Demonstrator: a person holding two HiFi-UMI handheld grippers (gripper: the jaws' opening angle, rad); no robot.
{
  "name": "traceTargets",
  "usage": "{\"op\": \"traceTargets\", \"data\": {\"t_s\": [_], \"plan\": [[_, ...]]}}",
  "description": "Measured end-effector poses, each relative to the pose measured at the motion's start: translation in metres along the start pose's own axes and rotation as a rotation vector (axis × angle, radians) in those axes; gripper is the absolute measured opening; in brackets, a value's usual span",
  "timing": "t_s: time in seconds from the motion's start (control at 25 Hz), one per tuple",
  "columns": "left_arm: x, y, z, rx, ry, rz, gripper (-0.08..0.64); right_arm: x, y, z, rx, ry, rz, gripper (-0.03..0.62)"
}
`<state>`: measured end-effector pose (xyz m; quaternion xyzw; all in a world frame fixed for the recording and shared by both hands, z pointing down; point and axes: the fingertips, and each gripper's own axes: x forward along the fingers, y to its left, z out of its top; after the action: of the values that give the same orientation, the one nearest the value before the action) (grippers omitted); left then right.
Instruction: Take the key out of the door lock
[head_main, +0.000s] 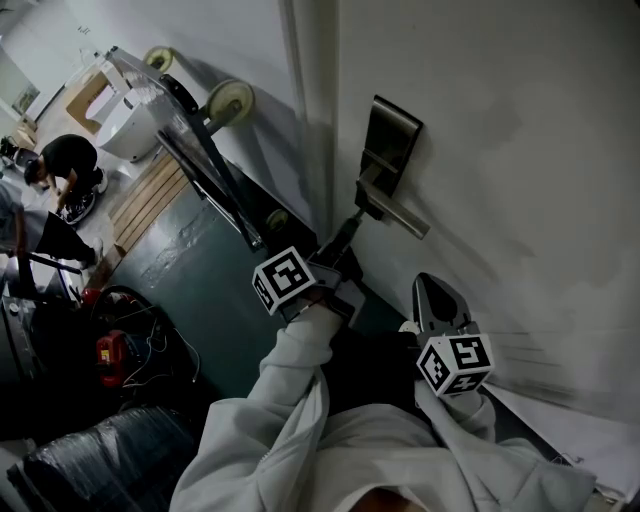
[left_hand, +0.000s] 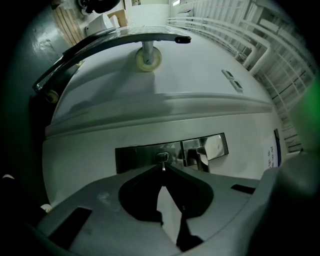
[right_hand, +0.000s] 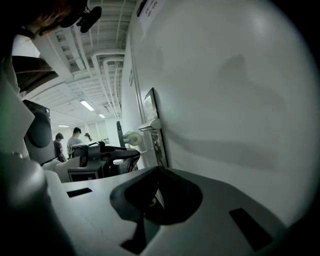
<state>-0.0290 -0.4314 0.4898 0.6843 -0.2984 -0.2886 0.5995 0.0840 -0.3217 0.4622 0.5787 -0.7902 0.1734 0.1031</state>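
A steel lock plate (head_main: 388, 135) with a lever handle (head_main: 398, 214) sits on the white door (head_main: 520, 150). In the left gripper view a small metal key (left_hand: 162, 161) reaches from the cylinder in the lock plate (left_hand: 142, 157) down into my jaw tips. My left gripper (head_main: 352, 224) (left_hand: 163, 167) points level at the lock and is shut on the key. I cannot tell whether the key's blade is still inside the cylinder. My right gripper (head_main: 433, 287) (right_hand: 158, 170) hangs lower, to the right of the handle (right_hand: 150, 125), close to the door, shut with nothing in it.
A wheeled trolley frame (head_main: 215, 150) leans against the wall left of the door. A person (head_main: 62, 165) crouches at far left. Cables and a red tool (head_main: 110, 352) lie on the dark floor, with a black wrapped bundle (head_main: 110, 455) nearer. White sheets (head_main: 575, 420) lie at lower right.
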Motion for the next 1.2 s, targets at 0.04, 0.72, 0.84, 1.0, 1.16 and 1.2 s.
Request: {"op": "traceTargets", "data": {"t_s": [0.04, 0.72, 0.84, 1.0, 1.16, 1.2], "plan": [[-0.001, 0.0, 0.001, 0.006, 0.0, -0.004, 0.026, 0.0, 0.0, 0.0, -0.001, 0.0, 0.001, 0.052], [-0.028, -0.003, 0.013, 0.355, 0.075, 0.042, 0.026, 0.012, 0.0, 0.003, -0.012, 0.008, -0.009, 0.052], [-0.035, -0.002, 0.015, 0.437, 0.086, 0.053, 0.026, 0.013, 0.0, 0.003, -0.016, 0.008, -0.007, 0.052], [-0.045, -0.008, 0.014, 0.586, 0.106, 0.064, 0.026, 0.013, -0.001, 0.004, -0.02, 0.009, -0.007, 0.052], [-0.053, -0.02, 0.008, 0.768, 0.143, 0.056, 0.026, 0.014, -0.002, 0.005, -0.027, 0.001, 0.0, 0.052], [-0.055, -0.023, 0.005, 0.814, 0.152, 0.056, 0.026, 0.013, -0.002, 0.005, -0.029, -0.002, 0.001, 0.052]]}}
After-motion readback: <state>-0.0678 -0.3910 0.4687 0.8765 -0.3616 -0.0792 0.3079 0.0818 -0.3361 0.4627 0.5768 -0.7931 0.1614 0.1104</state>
